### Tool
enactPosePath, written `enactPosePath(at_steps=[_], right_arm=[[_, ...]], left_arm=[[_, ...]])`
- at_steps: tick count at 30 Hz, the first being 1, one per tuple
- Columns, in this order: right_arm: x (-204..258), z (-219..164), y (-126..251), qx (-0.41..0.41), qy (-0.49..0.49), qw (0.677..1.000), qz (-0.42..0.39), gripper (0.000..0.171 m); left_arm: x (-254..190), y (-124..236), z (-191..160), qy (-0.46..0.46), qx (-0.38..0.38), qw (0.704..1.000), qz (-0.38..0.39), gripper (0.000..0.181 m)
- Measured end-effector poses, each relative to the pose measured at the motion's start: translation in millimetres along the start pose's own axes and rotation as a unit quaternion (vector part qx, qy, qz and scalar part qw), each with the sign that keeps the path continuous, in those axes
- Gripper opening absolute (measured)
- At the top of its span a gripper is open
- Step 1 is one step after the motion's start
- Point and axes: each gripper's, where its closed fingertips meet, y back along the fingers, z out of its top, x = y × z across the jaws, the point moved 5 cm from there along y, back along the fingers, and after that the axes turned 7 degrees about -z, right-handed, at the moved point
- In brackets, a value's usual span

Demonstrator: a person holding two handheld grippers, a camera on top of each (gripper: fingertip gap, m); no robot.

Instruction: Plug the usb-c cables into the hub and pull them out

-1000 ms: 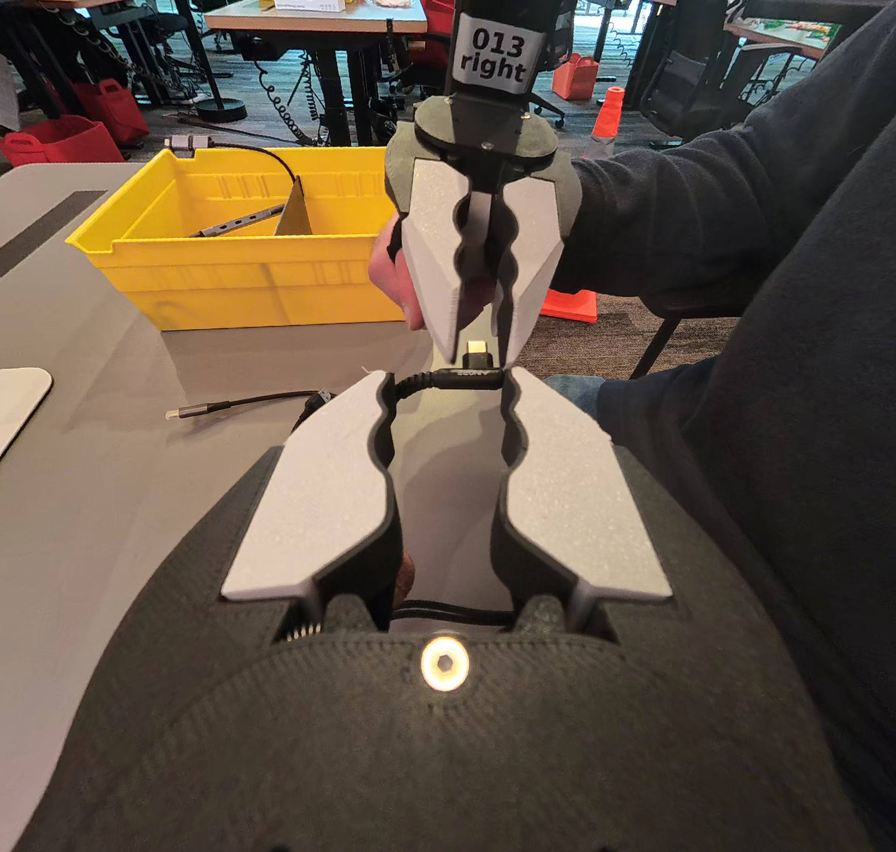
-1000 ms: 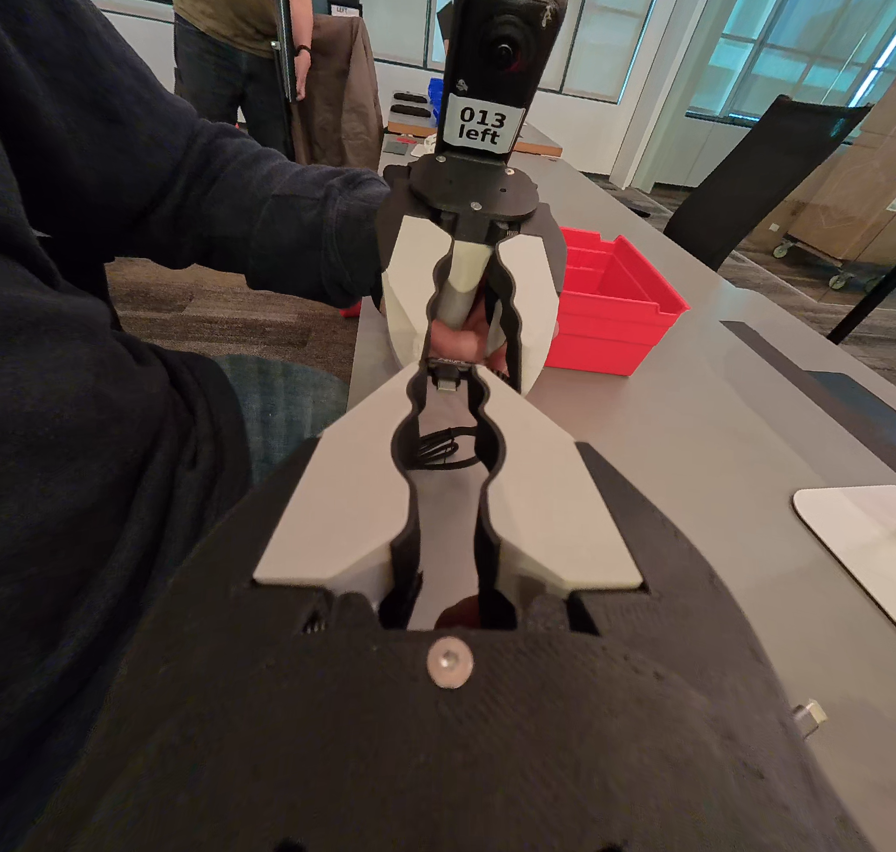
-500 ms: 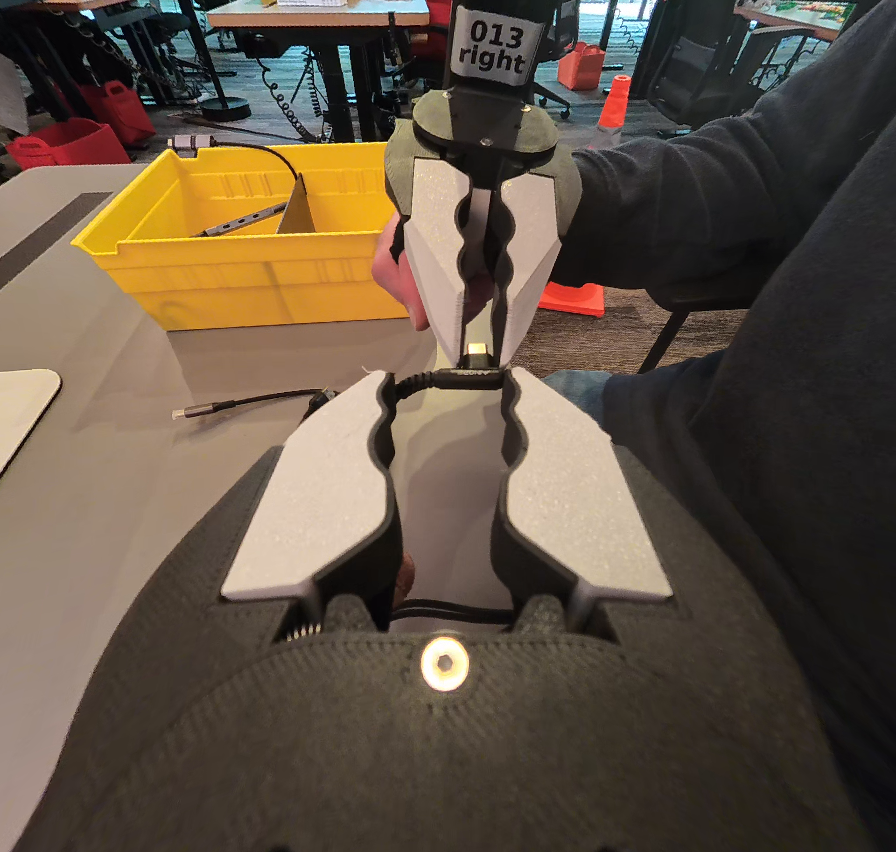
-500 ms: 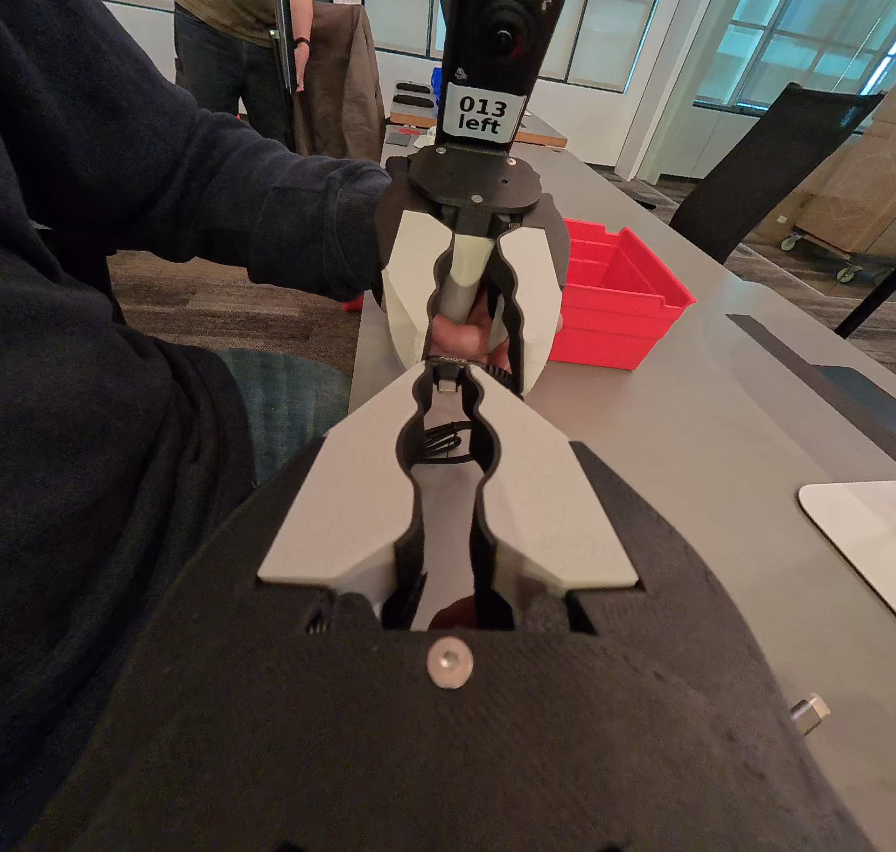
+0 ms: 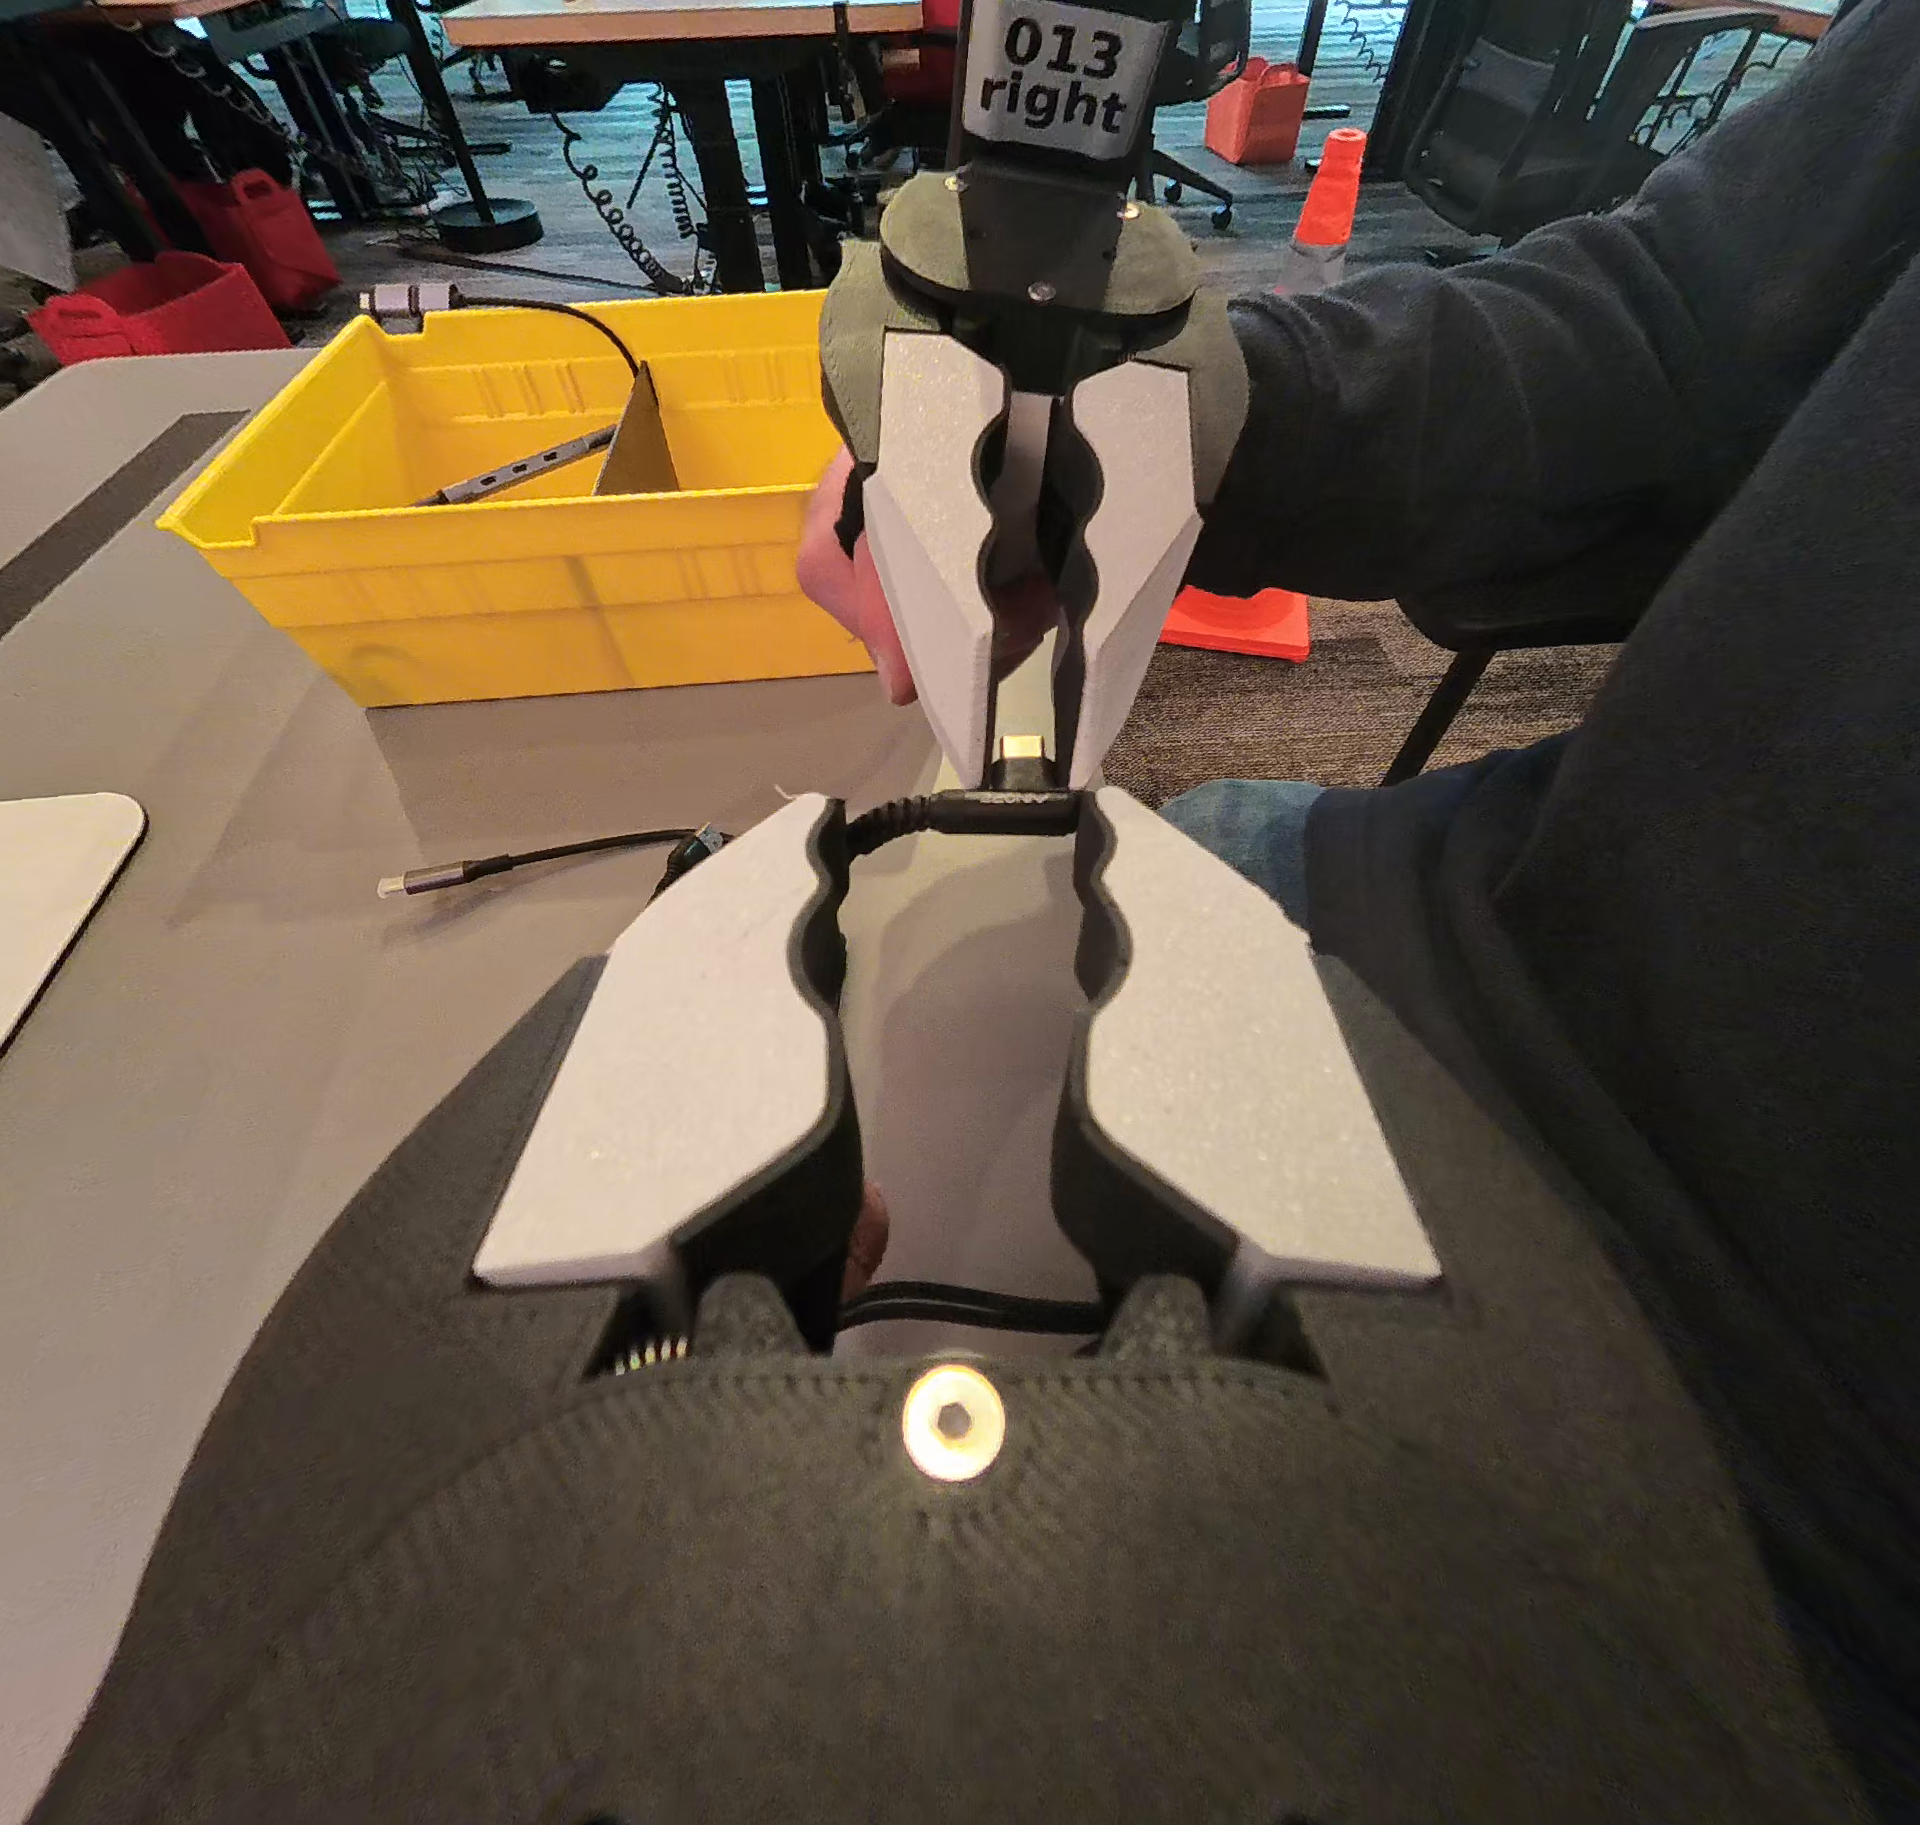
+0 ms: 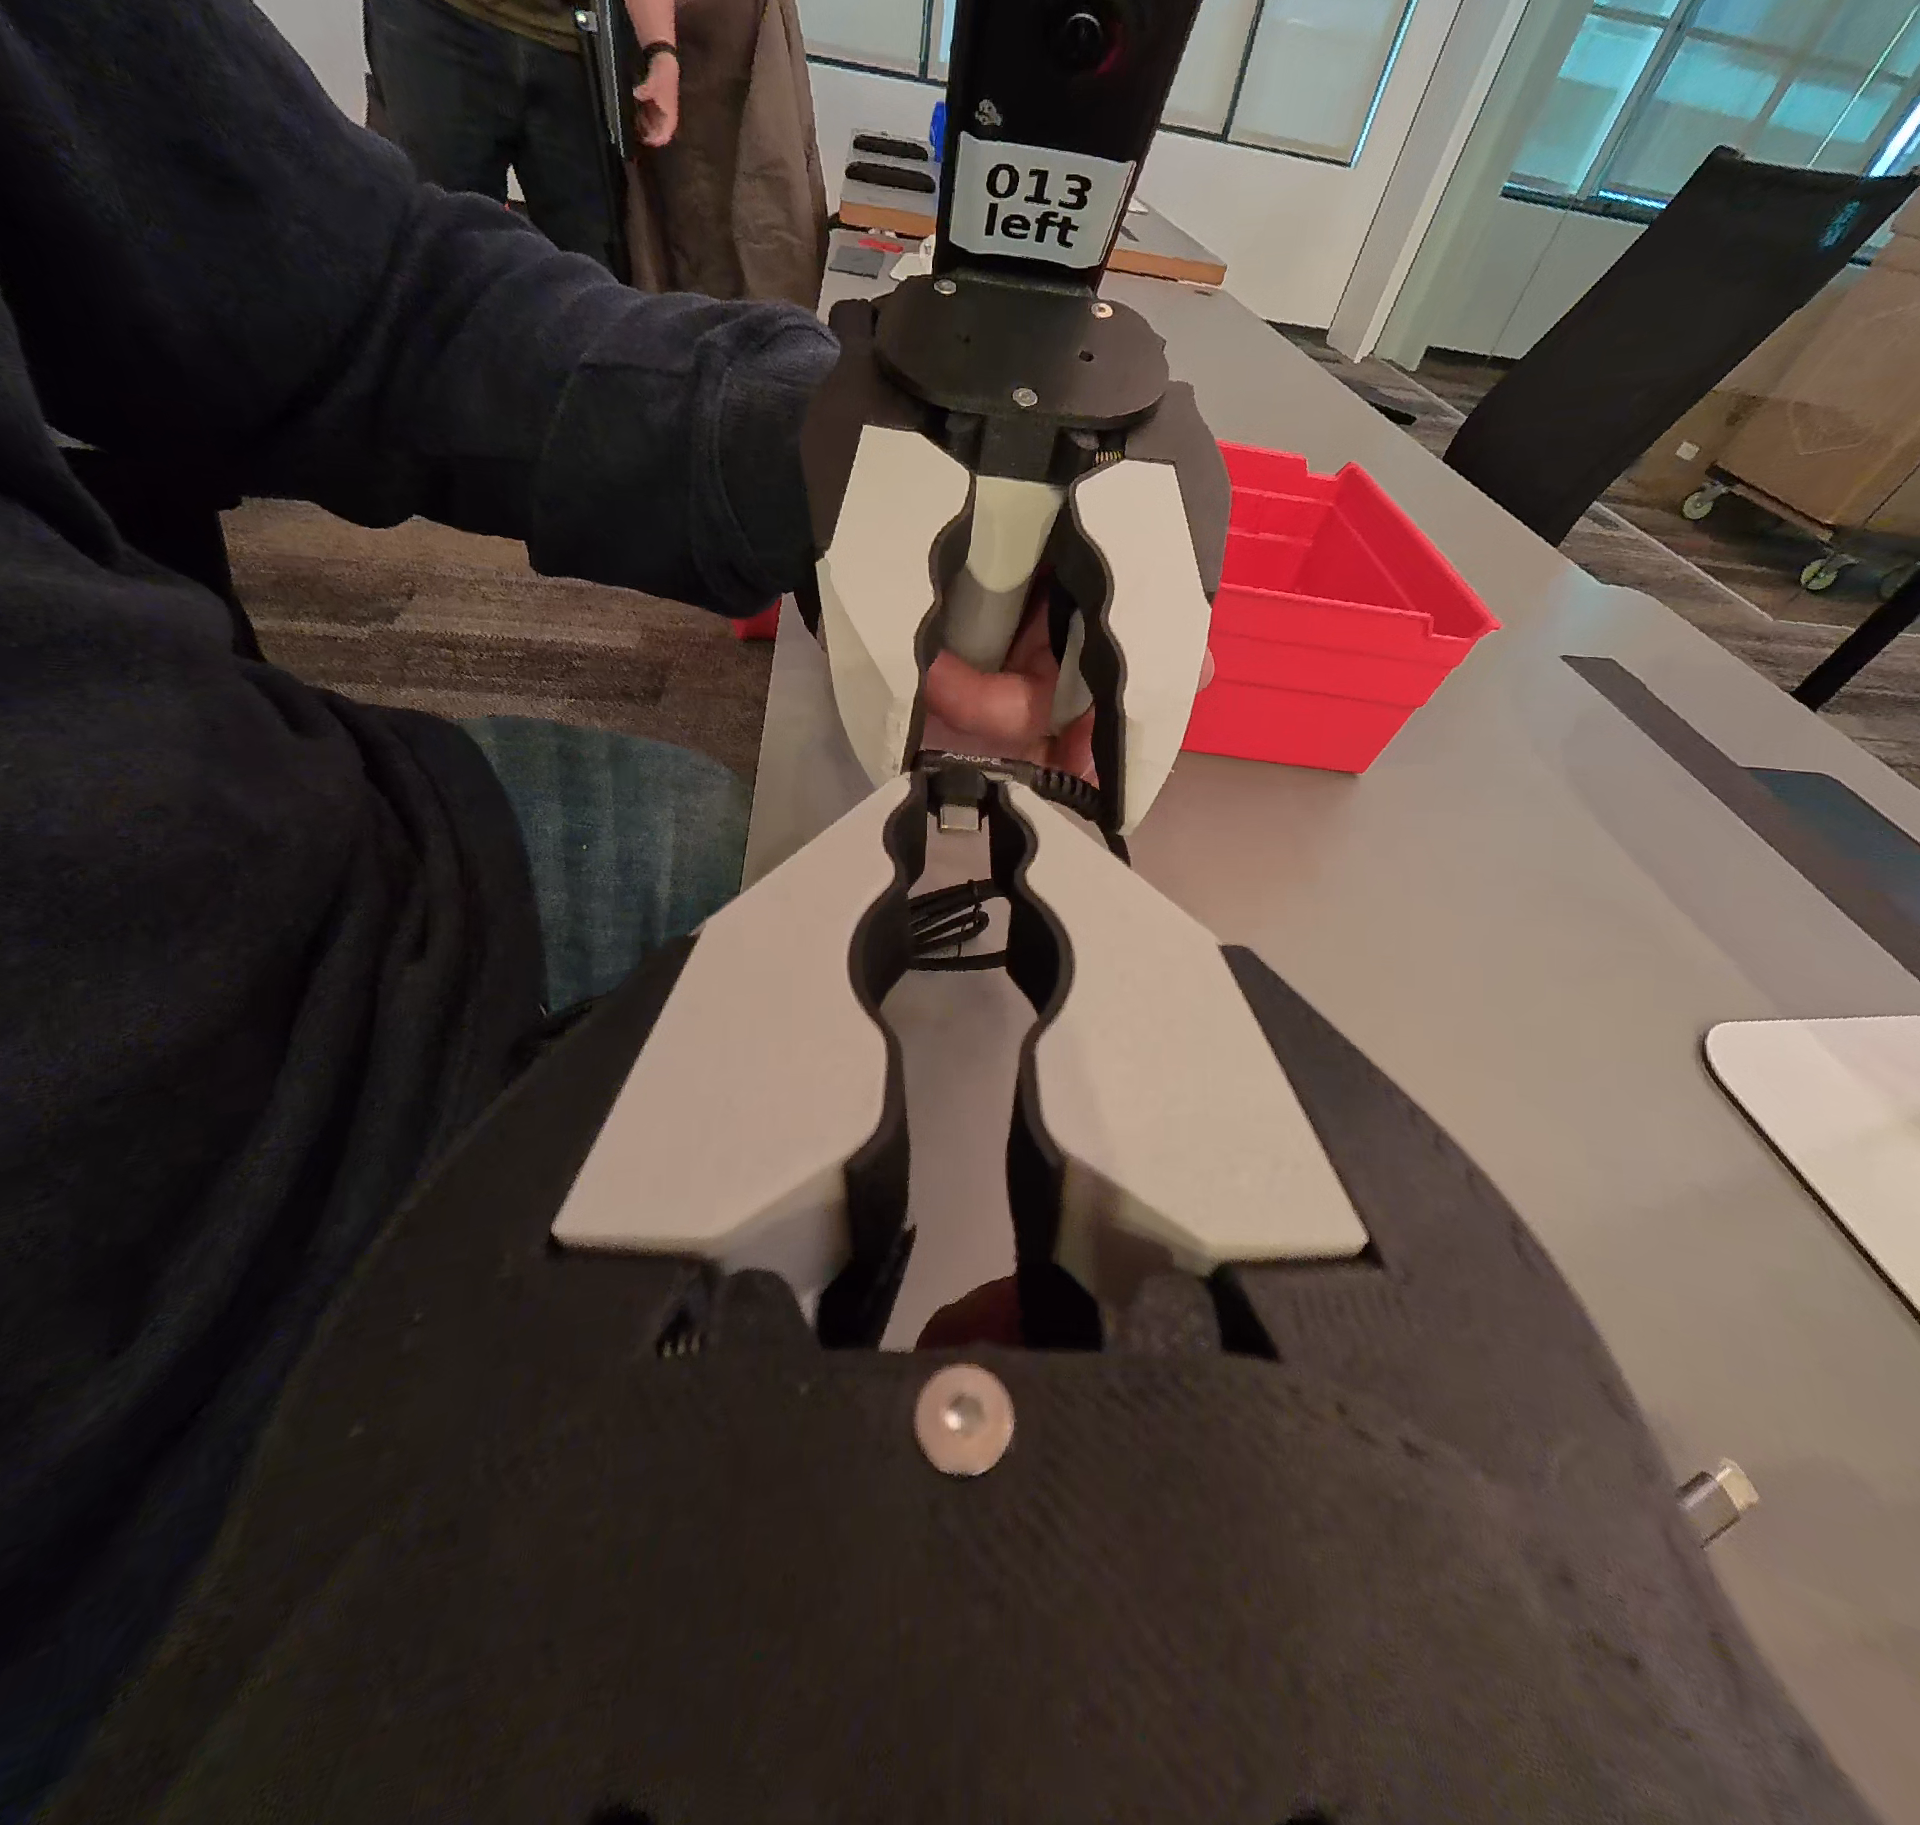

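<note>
My left gripper point(image 5: 956, 811) is shut on the black right-angle body of a usb-c cable point(image 5: 1003, 809), held crosswise at its fingertips above the table's near edge. The silver plug point(image 5: 1025, 747) points away from me. My right gripper point(image 5: 1027, 773) faces it from the other side, its narrow tips closed around that plug. In the right wrist view the plug point(image 6: 958, 819) sits between my right gripper's tips point(image 6: 956, 804), under the left gripper point(image 6: 1013, 788). A grey hub point(image 5: 520, 471) lies in the yellow bin point(image 5: 499, 612).
A second cable end point(image 5: 436, 880) lies on the grey table point(image 5: 260, 996) in front of the bin. A grey connector point(image 5: 410, 300) rests on the bin's back rim. A red bin point(image 6: 1340, 622) and a white pad point(image 6: 1829, 1121) are also on the table. A person point(image 6: 499, 61) stands behind. My left and right fingertips are right by each other.
The right gripper has moved in toward the left one, so the plug now sits between its tips, which have narrowed a little. The left gripper keeps its hold.
</note>
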Motion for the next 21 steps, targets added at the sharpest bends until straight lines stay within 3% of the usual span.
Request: enactPosePath(at_steps=[21], right_arm=[[2.3, -2.7, 0.9, 0.009, 0.004, 1.000, 0.008, 0.008]], left_arm=[[-2.3, -1.0, 1.0, -0.008, 0.006, 1.000, -0.002, 0.041]])
